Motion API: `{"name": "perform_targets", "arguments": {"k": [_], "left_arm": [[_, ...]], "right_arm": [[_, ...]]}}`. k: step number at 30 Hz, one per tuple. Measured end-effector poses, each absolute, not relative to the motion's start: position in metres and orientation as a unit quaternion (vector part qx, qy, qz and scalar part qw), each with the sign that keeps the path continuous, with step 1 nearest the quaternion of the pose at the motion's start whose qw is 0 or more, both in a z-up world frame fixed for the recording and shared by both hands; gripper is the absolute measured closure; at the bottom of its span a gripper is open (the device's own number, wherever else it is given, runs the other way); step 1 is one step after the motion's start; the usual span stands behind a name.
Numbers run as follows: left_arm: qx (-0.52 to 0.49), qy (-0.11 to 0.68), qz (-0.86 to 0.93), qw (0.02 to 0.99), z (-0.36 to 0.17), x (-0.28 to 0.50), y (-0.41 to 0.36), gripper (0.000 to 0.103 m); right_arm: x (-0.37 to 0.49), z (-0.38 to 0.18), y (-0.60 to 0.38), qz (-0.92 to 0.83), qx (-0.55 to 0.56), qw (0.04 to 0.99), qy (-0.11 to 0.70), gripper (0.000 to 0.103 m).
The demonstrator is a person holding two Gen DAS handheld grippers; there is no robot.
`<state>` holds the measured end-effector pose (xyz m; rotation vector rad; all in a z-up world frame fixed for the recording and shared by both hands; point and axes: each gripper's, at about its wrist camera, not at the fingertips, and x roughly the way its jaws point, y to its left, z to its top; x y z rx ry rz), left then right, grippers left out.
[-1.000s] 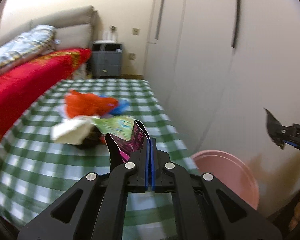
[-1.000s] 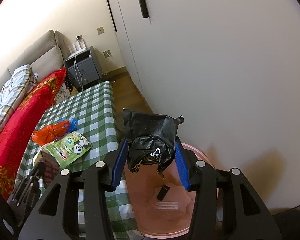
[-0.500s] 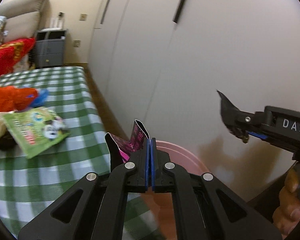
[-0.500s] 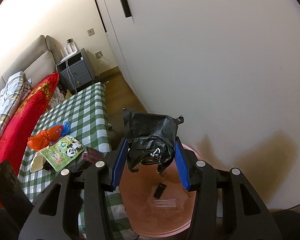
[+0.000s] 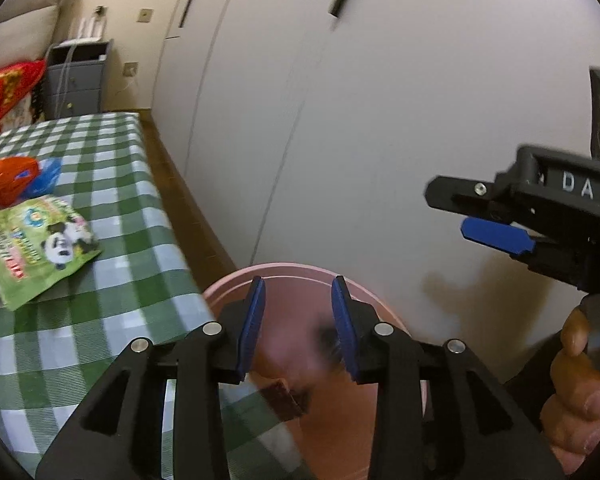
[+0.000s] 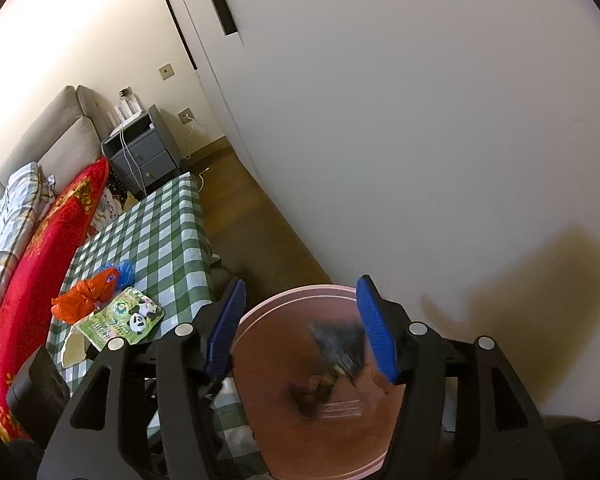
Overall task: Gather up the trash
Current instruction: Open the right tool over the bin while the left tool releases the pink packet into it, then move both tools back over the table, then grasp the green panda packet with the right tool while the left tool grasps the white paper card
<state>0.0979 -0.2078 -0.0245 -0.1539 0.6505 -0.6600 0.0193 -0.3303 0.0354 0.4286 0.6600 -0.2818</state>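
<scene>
**Already let go over the pink bin**

Found the left gripper (image 5: 298,300) poised above the pink bin (image 5: 284,268), jaws parted after just opening, with nothing between the pads. Caught a small dark reddish wrapper (image 5: 284,398) below them, blurred, apparently dropping into the bin.

Found the right gripper (image 6: 300,304) likewise gaping over the same bin, jaws just widened and gripping nothing. Saw the black wrapper (image 6: 340,344) smeared beneath, clear of both pads and inside the rim. Could not tell from the blur whether either piece had yet landed.

Noted more trash left on the checked table (image 5: 120,200) just beside the bin:
- green panda packet (image 5: 40,248), lying flat near the table edge
- orange bag (image 5: 8,180), crumpled, touching the packet's far side
- blue bag (image 5: 46,172), bunched against the orange one

Judged all of it light, thin and soft.
- Expected the film to crumple rather than resist, and glossy faces to slip from a shallow pinch.
- Reckoned the packet best taken by a raised corner or its edge nearest the bin, since flat foil gives the pads little to bite.
- Reckoned the bags best pinched deep into a bunched fold, not at a loose tip, lest a tail drag its neighbour along.
- Saw nothing fragile, so thought a firm squeeze safe.
</scene>
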Motion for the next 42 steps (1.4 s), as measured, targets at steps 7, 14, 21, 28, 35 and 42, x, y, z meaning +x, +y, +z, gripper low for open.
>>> {"name": "perform_targets", "arguments": {"k": [7,14,21,28,35,42], "left_arm": [[-0.078,0.314,-0.289,0.901,-0.021,0.088,-0.187,0.069],[-0.075,0.305,-0.244,0.917,-0.012,0.078,-0.156,0.069],[-0.086,0.313,-0.171,0.93,-0.015,0.078,-0.11,0.069],[-0.105,0.304,-0.077,0.944,-0.013,0.076,-0.055,0.069],[-0.14,0.299,0.012,0.944,-0.017,0.081,-0.015,0.067],[-0.162,0.304,0.042,0.938,-0.03,0.098,0.003,0.061]], "right_arm": [[0.017,0.038,-0.324,-0.132,0.203,0.918,0.315,0.045],[0.011,0.043,-0.302,-0.102,0.184,0.929,0.306,0.045],[0.013,0.043,-0.27,-0.057,0.164,0.939,0.297,0.054],[0.033,0.031,-0.226,0.002,0.137,0.943,0.304,0.063],[0.052,0.016,-0.186,0.046,0.112,0.941,0.315,0.063],[0.07,-0.002,-0.159,0.076,0.096,0.936,0.332,0.063]]}}
